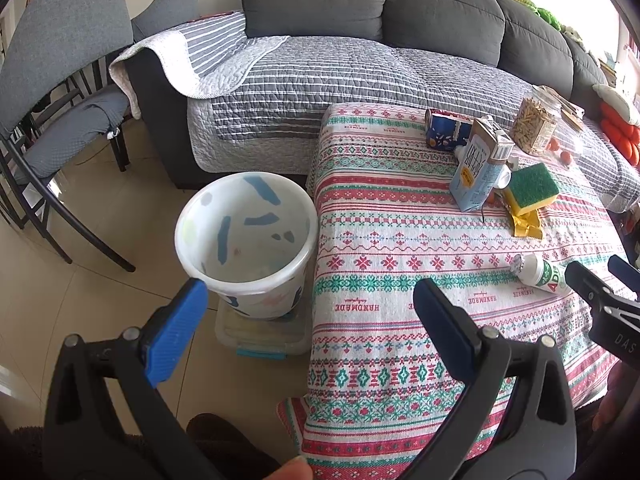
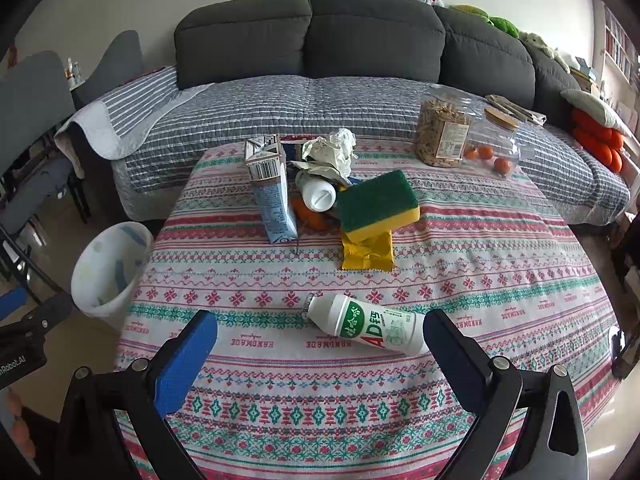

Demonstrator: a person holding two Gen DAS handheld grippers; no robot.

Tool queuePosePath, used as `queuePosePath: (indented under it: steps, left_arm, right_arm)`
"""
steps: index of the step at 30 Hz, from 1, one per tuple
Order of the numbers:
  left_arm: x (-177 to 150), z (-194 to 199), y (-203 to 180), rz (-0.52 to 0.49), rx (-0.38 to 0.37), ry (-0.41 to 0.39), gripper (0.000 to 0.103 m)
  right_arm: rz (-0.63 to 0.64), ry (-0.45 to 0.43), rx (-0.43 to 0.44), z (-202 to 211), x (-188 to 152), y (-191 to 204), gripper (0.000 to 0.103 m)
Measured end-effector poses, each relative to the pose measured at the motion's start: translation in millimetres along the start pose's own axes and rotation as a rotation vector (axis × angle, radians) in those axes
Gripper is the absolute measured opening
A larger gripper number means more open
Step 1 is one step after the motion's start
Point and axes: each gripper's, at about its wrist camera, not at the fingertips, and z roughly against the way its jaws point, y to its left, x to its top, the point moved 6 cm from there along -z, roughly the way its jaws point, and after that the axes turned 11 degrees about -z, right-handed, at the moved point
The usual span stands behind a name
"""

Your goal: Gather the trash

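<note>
A white AD drink bottle [image 2: 368, 326] lies on its side on the patterned tablecloth [image 2: 280, 280], just ahead of my open, empty right gripper [image 2: 320, 336]; it also shows in the left wrist view [image 1: 542, 274]. Farther back lie a milk carton [image 2: 272, 190], crumpled paper [image 2: 332, 148], a second white bottle [image 2: 318, 194], a yellow wrapper [image 2: 366, 256] and a green-yellow sponge [image 2: 378, 204]. My left gripper [image 1: 310, 298] is open and empty, between the white bin [image 1: 246, 240] and the table's left edge. The bin stands on the floor, also in the right wrist view [image 2: 110, 268].
A jar of snacks [image 2: 440, 132] and a clear jar with small oranges [image 2: 494, 148] stand at the table's far right. A grey sofa [image 2: 320, 92] with a striped cover runs behind. Grey chairs [image 1: 52, 92] stand left. The bin sits on a clear box [image 1: 262, 334].
</note>
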Motion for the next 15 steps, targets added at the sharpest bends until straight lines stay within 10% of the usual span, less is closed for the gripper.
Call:
queuePosePath:
  steps: [15]
  left_arm:
    - [0.4,1.4,1.7,-0.003,0.001,-0.002,0.102]
  right_arm:
    - [-0.002,0.005,0.004,-1.3,-2.1,2.5,0.103]
